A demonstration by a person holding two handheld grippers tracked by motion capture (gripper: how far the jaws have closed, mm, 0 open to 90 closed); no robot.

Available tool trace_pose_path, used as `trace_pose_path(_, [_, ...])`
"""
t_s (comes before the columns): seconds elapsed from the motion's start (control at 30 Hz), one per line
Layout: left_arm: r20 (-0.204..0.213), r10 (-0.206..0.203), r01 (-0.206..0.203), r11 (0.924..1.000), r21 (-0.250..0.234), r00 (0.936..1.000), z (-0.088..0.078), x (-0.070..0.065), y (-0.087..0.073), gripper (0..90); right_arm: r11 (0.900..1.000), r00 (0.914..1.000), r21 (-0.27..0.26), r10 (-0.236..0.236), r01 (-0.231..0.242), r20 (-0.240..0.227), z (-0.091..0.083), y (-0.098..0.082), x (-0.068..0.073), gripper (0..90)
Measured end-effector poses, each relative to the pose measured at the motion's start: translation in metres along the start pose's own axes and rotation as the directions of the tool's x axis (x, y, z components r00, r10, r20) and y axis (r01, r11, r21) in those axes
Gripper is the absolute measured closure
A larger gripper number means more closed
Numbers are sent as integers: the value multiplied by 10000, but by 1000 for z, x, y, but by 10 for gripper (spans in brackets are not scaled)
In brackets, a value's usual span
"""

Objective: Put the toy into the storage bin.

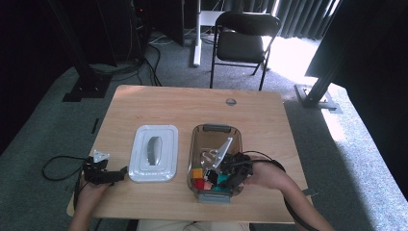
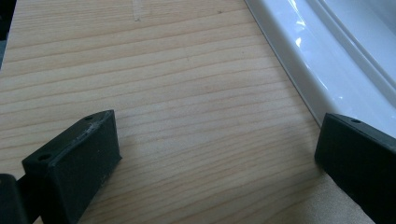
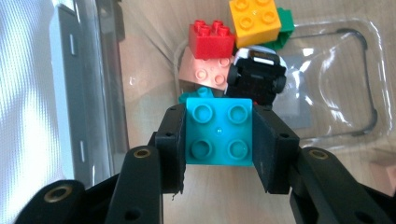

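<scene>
Block: teal four-stud brick [image 3: 219, 132], studs facing the camera, upright
Place: clamped between black jaws, inside the clear bin [image 3: 369, 84], just beside other bricks

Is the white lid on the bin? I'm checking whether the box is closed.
No, the white lid lies flat on the table, left of the open clear bin.

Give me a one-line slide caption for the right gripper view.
Right gripper clamps a teal brick inside the clear bin.
</scene>
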State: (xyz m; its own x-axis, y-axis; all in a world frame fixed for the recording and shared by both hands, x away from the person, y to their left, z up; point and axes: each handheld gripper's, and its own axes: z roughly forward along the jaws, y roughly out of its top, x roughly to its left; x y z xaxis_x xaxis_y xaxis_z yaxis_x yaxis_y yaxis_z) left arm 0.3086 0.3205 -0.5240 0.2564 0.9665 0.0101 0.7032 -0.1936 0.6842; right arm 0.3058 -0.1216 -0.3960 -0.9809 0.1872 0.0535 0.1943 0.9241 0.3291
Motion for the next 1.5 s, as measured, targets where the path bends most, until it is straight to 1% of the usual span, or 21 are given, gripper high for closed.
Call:
trace_pose_path(0.17, [-1,-1,1,10000,1,10000,0,0,0,5,9990,9997,378,-240,243,-91,7,11,0,586])
trace_pose_path(0.3, [2,-3,3,10000,-3,10000,0,0,0,5,9973,9992,666,-308,325,-256,14,18,-3,586])
trace_pose_path(0.33, [1,-7,7,10000,-5,10000,0,0,0,5,9959,9985,789,-409,438,-376,17,19,-4,586])
trace_pose_path(0.37, [2,2,-2,10000,1,10000,0,0,0,5,9959,9985,789,-409,438,-376,17,19,-4,586])
trace_pose_path(0.4, [3,-3,3,10000,-1,10000,0,0,0,5,9948,9983,902,-435,469,-391,19,19,-4,586])
trace_pose_path(0.53, [3,-6,6,10000,-4,10000,0,0,0,5,9920,9968,1100,-558,618,-571,24,21,-2,585])
trace_pose_path(0.6, [2,1,-1,10000,1,10000,0,0,0,5,9922,9963,1077,-561,629,-650,25,21,-3,585])
trace_pose_path(0.73, [3,-2,2,10000,-1,10000,0,0,0,5,9902,9957,1242,-544,635,-750,29,22,-3,584])
trace_pose_path(0.77, [3,1,-1,10000,0,10000,0,0,0,5,9887,9956,1360,-526,628,-773,30,22,-3,584])
trace_pose_path(0.9, [3,-1,1,10000,0,10000,0,0,0,5,9890,9949,1362,-459,579,-899,31,23,-4,579])
trace_pose_path(0.93, [3,-2,2,10000,2,10000,0,0,0,5,9898,9950,1323,-409,528,-906,31,23,-5,575])
trace_pose_path(0.97, [2,-4,4,10000,-2,10000,0,0,0,5,9903,9952,1334,-262,387,-942,31,22,-6,570])
trace_pose_path(1.1, [2,2,-2,10000,0,10000,0,0,0,5,9919,9950,1254,-91,216,-993,30,21,-9,548])
trace_pose_path(1.17, [3,0,0,10000,-2,10000,0,0,0,5,9936,9963,1122,-27,124,-863,27,20,-8,533])
trace_pose_path(1.27, [7,3,-3,10000,11,10000,0,0,0,5,9972,9974,743,86,-32,-720,21,19,-10,520])
trace_pose_path(1.33, [7,2,-2,10000,14,10000,0,0,0,5,9988,9985,459,198,-175,-506,15,17,-11,520])
trace_pose_path(1.37, [6,6,-6,10000,17,10000,0,0,0,5,9992,9987,229,323,-314,-394,8,15,-13,521])
trace_pose_path(1.4, [6,4,-4,10000,15,10000,0,0,0,5,9992,9987,229,323,-314,-394,8,15,-13,521])
trace_pose_path(1.5, [7,1,-1,10000,14,10000,0,0,0,5,9985,9981,-44,549,-551,-270,0,10,-15,522])
